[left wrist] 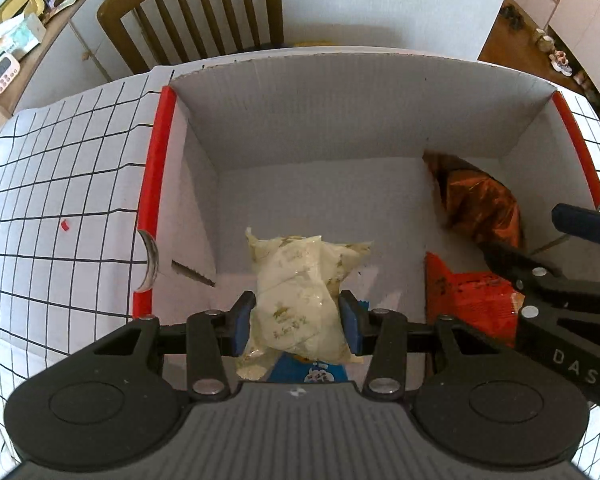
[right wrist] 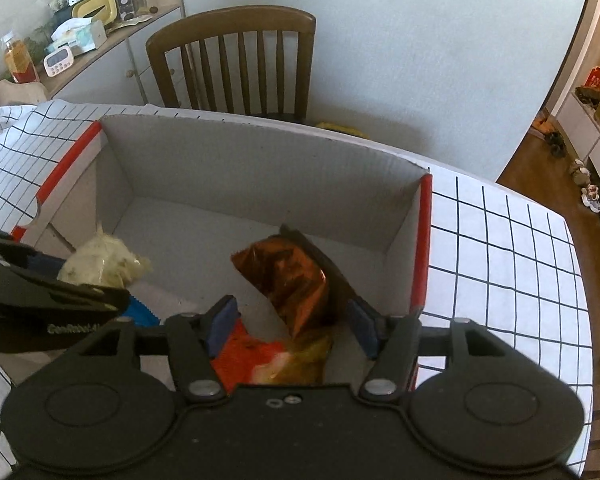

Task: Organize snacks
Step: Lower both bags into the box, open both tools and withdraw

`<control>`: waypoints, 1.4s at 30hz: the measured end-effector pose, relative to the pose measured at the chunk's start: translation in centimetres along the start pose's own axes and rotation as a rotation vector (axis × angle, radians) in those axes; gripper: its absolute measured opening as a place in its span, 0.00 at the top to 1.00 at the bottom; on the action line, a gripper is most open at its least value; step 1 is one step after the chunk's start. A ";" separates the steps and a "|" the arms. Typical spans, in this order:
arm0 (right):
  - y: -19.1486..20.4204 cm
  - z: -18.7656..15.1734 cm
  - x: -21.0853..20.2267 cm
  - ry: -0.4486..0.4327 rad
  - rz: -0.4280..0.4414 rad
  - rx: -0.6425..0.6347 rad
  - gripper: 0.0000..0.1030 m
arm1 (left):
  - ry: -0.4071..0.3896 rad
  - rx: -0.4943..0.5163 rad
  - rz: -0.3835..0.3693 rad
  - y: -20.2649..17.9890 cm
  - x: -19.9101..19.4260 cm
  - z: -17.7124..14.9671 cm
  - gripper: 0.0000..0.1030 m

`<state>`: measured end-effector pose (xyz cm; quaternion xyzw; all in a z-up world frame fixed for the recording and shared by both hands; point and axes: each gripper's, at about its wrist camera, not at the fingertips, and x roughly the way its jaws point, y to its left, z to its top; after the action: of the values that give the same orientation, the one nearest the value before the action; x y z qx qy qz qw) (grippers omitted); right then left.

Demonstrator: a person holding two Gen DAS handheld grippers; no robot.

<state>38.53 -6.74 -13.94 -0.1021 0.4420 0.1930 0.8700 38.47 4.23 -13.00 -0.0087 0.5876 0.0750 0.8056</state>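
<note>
Left gripper (left wrist: pixel 296 322): its blue pads (left wrist: pixel 242 322) press both sides of a pale yellow packet (left wrist: pixel 300 300), clamped on it inside the box.

Pale yellow packet: sits between the left jaws, its far end reaching past the fingertips toward the middle of the box; its near end hangs above a blue packet (left wrist: pixel 308 372).

Blue packet: mostly hidden under the yellow one and the gripper body; only a small part shows, also as a blue edge (right wrist: pixel 140 312) in the right wrist view.

Right gripper (right wrist: pixel 292 322): jaws stand apart, holding nothing; a copper foil bag (right wrist: pixel 296 280) lies between and beyond them, and I cannot tell whether the pads touch it.

Copper foil bag: lies in the box against its right wall, seen from the left wrist at (left wrist: pixel 480 204).

Orange-red packet (right wrist: pixel 248 356): just under the right gripper's near side, touching the foil bag's near end; also at (left wrist: pixel 472 304).

Box (left wrist: pixel 300 120): white cardboard with red edges, open on top, holding all four packets.

Tablecloth (left wrist: pixel 60 184): white with a black grid, under the box.

Chair (right wrist: pixel 236 60): brown wood, behind the table's far edge.

Shelf (right wrist: pixel 80 28): cluttered, at the far left by the wall.
</note>
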 end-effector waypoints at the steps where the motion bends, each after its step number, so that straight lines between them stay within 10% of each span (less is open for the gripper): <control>1: 0.0 0.0 -0.1 -0.002 -0.002 0.001 0.38 | -0.002 -0.001 -0.002 0.0 -0.1 0.0 0.56; 10: -0.2 -0.1 -2.1 -0.038 0.022 0.038 0.25 | -0.042 -0.065 -0.086 1.2 -2.4 -0.1 0.37; 42: 2.8 -5.3 -15.9 -0.248 0.129 0.084 0.12 | -0.262 -0.028 -0.160 3.4 -16.2 -8.6 0.37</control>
<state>24.92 -9.98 -4.21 -0.0124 0.3444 0.2412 0.9072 25.12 4.89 -0.08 -0.0570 0.4737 0.0191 0.8786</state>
